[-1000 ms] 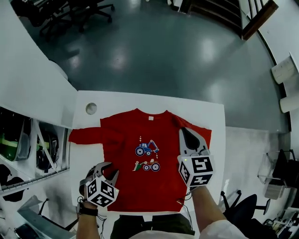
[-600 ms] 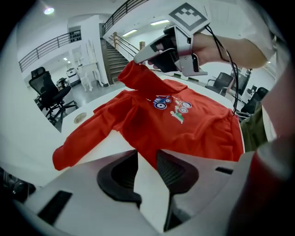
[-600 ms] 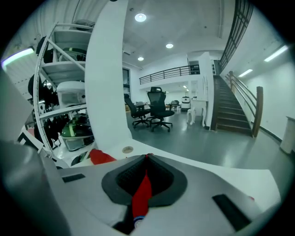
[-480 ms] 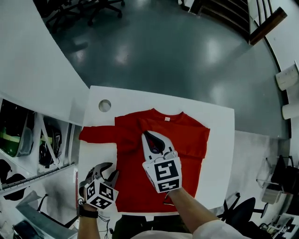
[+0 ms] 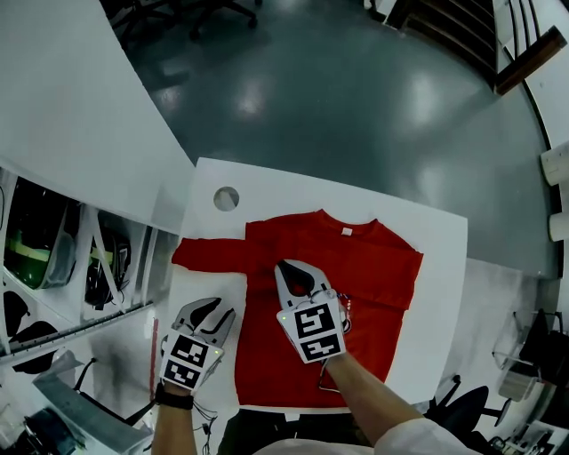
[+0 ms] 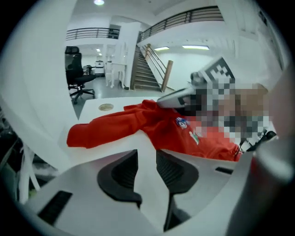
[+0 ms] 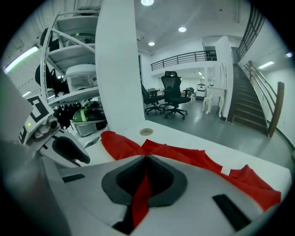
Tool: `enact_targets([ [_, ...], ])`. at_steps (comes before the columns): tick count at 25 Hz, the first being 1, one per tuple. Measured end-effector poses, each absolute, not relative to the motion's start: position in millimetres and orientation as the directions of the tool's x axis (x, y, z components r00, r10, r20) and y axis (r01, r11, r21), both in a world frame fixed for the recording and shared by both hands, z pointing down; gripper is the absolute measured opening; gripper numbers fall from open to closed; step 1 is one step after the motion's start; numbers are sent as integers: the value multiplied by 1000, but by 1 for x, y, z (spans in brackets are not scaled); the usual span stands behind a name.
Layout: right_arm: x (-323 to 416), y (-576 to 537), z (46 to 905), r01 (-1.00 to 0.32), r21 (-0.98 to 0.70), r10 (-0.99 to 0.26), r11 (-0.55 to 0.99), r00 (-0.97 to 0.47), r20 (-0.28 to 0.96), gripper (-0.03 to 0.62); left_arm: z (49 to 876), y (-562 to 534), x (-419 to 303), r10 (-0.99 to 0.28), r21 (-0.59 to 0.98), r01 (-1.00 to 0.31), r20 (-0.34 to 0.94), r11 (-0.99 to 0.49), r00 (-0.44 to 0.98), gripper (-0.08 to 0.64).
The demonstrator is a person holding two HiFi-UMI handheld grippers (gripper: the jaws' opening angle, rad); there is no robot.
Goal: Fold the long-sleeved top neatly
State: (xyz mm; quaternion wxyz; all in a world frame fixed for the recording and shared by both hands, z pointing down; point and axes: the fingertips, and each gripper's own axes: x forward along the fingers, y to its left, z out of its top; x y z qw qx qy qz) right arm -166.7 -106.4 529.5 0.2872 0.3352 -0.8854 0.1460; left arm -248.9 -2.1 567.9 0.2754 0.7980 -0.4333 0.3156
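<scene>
The red long-sleeved top (image 5: pixel 373 267) lies flat on the white table (image 5: pixel 267 191), collar at the far side. Its left sleeve (image 5: pixel 209 255) stretches out to the left. My right gripper (image 5: pixel 293 270) is over the middle of the chest, shut on a strip of red fabric (image 7: pixel 144 184) drawn across from the top's right side. That layer hides the front print in the head view. My left gripper (image 5: pixel 216 310) hovers over bare table just left of the top's lower body, jaws a little apart with nothing between them (image 6: pixel 146 159). The print (image 6: pixel 180 122) still shows in the left gripper view.
A round cable hole (image 5: pixel 226 198) sits in the table's far left corner. Shelving with gear (image 5: pixel 84 267) stands close on the left. Beyond the table's far edge is grey floor with office chairs (image 5: pixel 178 13). The table's right edge (image 5: pixel 462 267) lies near the top.
My right gripper has swept left from the top's right side to its middle, dragging red fabric over the print. The left gripper has shifted off the top's left edge and rolled.
</scene>
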Motion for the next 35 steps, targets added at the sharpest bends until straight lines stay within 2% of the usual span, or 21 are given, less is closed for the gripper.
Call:
enact_targets([
  [4, -171, -104, 536, -658, -73, -480, 749, -617, 624, 28, 562, -17, -265, -546, 160, -891, 739, -426, 394, 130],
  [8, -174, -103, 531, -635, -96, -459, 766, -645, 611, 126, 562, -29, -277, -553, 129, -906, 754, -403, 353, 130],
  [10, -176, -103, 526, -624, -102, -455, 775, -662, 596, 143, 562, -35, -291, -562, 104, -921, 764, -375, 315, 130],
  [19, -177, -103, 526, -612, -122, -441, 782, -680, 586, 144, 552, -65, -364, -615, 0, -970, 774, -241, 153, 130],
  [32, -175, -112, 532, -619, -134, -435, 774, -674, 598, 124, 574, -81, -374, -574, -19, -964, 807, -263, 141, 126],
  [35, -176, -112, 532, -618, -136, -433, 774, -674, 599, 124, 574, -83, -376, -573, -27, -962, 808, -271, 138, 79],
])
